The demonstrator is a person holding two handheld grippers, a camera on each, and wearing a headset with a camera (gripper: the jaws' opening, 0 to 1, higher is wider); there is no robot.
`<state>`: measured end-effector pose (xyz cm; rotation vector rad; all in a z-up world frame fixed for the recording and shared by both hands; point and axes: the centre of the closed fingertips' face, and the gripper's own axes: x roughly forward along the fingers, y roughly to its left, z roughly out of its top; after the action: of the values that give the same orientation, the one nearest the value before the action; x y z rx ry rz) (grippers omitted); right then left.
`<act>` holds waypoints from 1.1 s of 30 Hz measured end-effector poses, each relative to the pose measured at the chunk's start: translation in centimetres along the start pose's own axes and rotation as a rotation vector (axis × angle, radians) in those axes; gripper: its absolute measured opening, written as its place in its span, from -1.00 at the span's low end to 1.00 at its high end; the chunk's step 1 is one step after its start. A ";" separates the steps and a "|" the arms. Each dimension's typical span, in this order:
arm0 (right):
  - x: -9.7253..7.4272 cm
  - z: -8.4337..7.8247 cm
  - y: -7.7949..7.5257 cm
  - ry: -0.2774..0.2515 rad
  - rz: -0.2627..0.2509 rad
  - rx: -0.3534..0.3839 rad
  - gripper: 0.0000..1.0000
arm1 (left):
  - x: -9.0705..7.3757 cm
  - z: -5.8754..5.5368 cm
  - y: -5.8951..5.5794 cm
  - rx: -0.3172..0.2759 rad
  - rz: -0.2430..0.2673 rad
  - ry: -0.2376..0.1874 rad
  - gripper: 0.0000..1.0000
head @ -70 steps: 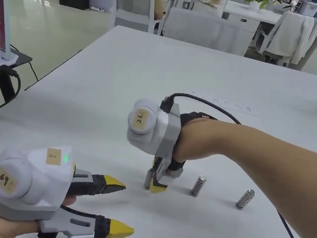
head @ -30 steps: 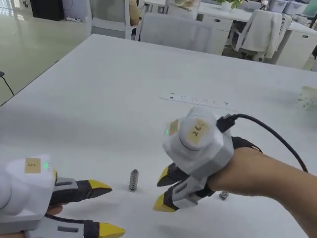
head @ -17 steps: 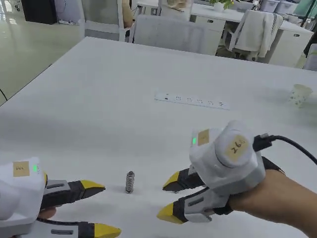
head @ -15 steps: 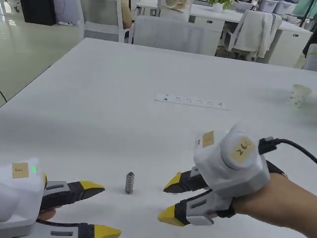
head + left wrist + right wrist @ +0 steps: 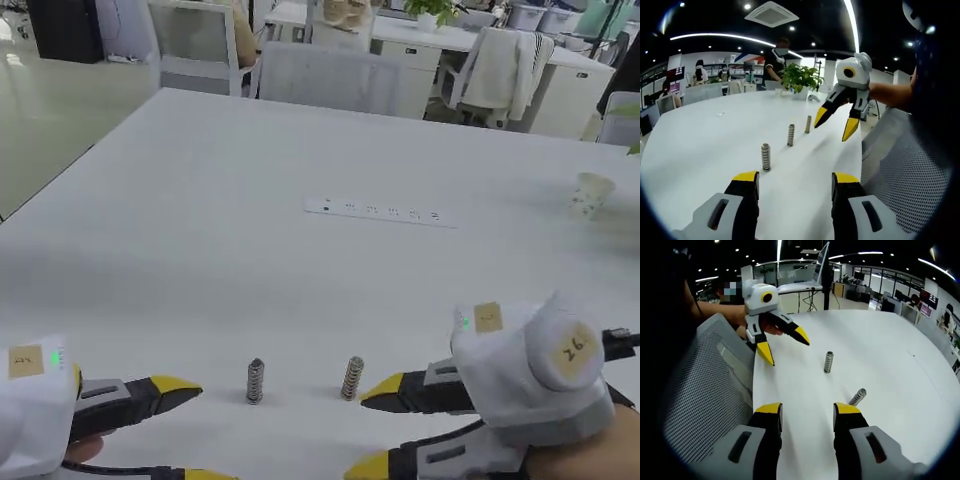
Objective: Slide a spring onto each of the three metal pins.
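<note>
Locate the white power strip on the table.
In the head view the power strip lies well beyond the right-hand spring, with the paper cup off to its right.

The head view's bottom edge cuts the lower jaws of the left tool and right tool; a pin inside the leftmost spring is too small to tell

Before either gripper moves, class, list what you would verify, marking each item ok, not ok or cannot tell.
1. Left gripper open, empty: ok.
2. Right gripper open, empty: ok.
3. Near spring, middle spring and far spring standing in a row on the table: ok.
4. A pin inside each spring: cannot tell.
5. Both grippers clear of the springs: ok.
</note>
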<state>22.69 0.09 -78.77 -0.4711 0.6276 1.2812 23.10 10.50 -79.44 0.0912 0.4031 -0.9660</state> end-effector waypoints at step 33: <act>-7.8 -6.1 -4.6 -0.088 -0.275 0.209 0.08 | -0.1 0.6 -0.2 -0.009 0.019 -0.004 0.20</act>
<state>24.85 -10.56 -78.17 -0.3141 0.5925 0.9588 23.05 10.35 -78.82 0.0847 0.4025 -0.9457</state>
